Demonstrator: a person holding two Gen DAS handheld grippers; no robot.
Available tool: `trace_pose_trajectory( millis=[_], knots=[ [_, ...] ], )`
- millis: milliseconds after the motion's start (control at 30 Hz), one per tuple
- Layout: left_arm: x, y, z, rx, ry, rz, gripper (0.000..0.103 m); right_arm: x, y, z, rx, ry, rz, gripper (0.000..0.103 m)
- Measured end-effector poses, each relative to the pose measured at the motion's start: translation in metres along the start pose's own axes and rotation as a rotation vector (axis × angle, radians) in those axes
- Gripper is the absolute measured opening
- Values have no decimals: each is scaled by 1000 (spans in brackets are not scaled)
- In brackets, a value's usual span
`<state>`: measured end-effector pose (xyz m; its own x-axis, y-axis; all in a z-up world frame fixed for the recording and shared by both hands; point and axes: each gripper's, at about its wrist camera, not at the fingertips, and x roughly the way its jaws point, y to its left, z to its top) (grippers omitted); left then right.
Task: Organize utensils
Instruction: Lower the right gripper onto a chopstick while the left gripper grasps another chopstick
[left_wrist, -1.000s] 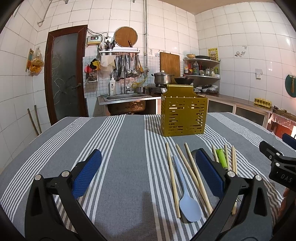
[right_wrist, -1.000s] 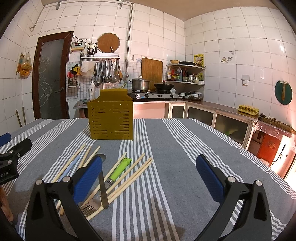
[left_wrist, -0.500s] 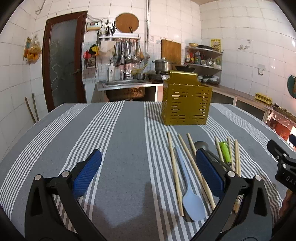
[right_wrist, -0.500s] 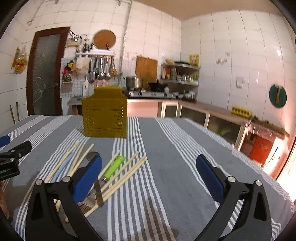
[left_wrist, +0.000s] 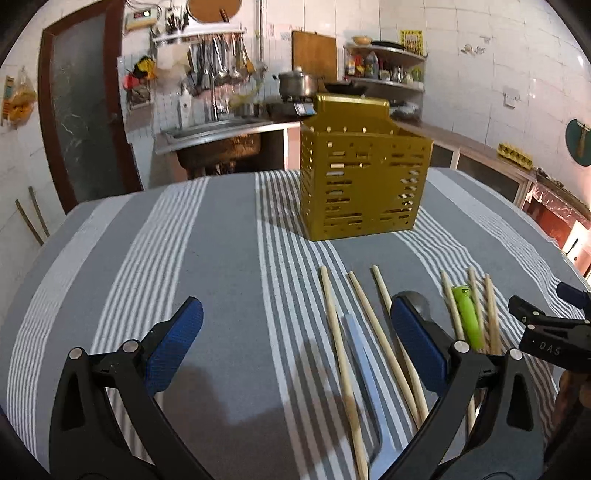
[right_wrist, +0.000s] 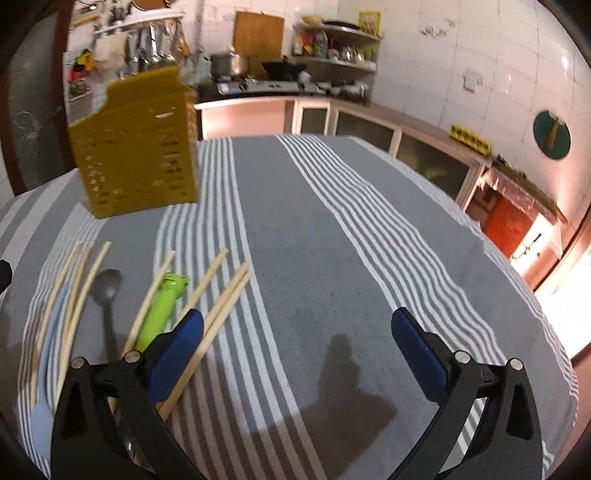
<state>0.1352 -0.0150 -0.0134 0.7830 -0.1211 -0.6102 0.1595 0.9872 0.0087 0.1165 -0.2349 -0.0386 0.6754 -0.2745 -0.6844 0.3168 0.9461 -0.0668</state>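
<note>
The left gripper (left_wrist: 295, 343) is spread wide and empty above the striped tablecloth (left_wrist: 221, 258); the right gripper (right_wrist: 297, 354) is likewise wide and empty. Chopsticks (left_wrist: 338, 332), a blue spoon (left_wrist: 365, 369) and a green-handled utensil (right_wrist: 162, 306) lie loose on the cloth; the yellow utensil holder (left_wrist: 360, 184) stands upright beyond them.

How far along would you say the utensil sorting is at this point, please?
Nothing looks done: no utensil shows above the rim of the yellow holder. Nothing is in hand either; the left gripper and right gripper are open and empty. The chopsticks, blue spoon and green-handled utensil remain on the tablecloth.
</note>
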Motion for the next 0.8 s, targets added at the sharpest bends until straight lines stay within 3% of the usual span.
trace_pose_trajectory(
  millis=[200, 300, 533, 800],
  knots=[
    [41, 1, 2, -19, 100, -2, 98, 23, 6, 1, 7, 71, -41, 99],
    [57, 3, 0, -37, 156, -12, 90, 24, 5, 1, 23, 82, -39, 98],
    [72, 16, -2, -103, 207, -30, 89, 30, 11, -1, 44, 123, 16, 77],
    [84, 7, 3, -64, 239, -24, 89, 32, 23, 4, 39, 142, 37, 58]
  ],
)
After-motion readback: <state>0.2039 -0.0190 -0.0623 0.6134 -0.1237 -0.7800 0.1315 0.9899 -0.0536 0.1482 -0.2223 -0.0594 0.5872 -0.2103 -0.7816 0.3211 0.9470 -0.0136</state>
